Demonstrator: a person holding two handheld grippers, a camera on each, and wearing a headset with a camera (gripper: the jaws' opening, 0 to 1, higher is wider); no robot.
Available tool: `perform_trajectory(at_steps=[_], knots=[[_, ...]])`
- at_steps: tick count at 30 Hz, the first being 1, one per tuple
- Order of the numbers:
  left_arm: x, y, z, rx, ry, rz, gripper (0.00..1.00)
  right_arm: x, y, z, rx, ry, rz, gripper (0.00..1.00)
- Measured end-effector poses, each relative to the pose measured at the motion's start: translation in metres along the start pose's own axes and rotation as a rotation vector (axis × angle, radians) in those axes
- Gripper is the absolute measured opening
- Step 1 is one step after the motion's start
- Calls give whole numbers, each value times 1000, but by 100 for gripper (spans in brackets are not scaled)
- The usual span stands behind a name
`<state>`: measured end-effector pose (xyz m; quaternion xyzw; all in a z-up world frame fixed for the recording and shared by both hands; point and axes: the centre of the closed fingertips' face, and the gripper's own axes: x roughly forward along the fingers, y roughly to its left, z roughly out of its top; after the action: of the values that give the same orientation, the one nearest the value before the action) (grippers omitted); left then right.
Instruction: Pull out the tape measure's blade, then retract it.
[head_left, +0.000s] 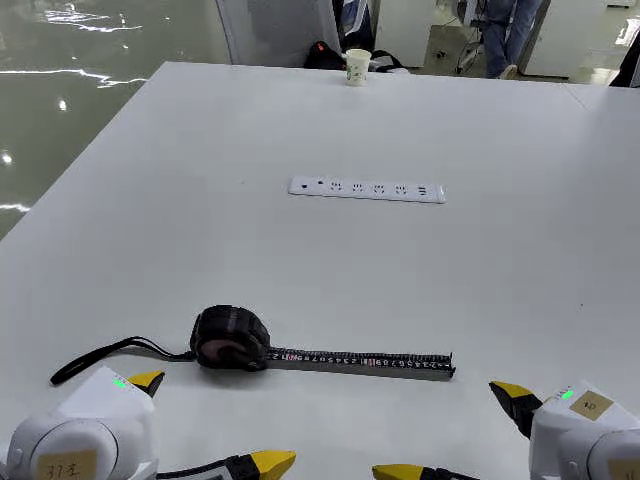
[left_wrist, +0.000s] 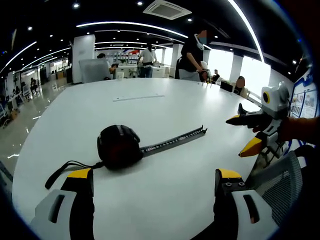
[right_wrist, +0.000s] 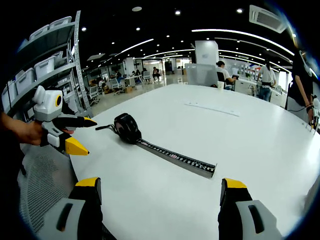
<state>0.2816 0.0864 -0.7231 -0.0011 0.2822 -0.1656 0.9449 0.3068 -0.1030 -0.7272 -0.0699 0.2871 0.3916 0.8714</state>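
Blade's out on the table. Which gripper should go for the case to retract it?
Left, probably: the left gripper hangs open beside the case; the right gripper, also open, sits by the blade tip.

Nearest us on the counter (head_left: 300, 270) lies the tape measure (head_left: 230, 338), its blade (head_left: 365, 359) stretched rightward; behind it we see a power strip (head_left: 366, 189), and a cup (head_left: 357, 66) at the far edge.

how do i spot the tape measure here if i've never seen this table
On the big white table, look at the near edge. The tape measure lies there, a round black case with a strap one side and its blade pulled out the other. Unlike the white power strip and paper cup farther back, it is black.
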Motion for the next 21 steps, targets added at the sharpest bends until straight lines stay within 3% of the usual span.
perform_trajectory(at_steps=[21], knots=[[-2, -1, 4, -8, -5, 17, 99, -1, 8, 1, 12, -9, -9, 99]])
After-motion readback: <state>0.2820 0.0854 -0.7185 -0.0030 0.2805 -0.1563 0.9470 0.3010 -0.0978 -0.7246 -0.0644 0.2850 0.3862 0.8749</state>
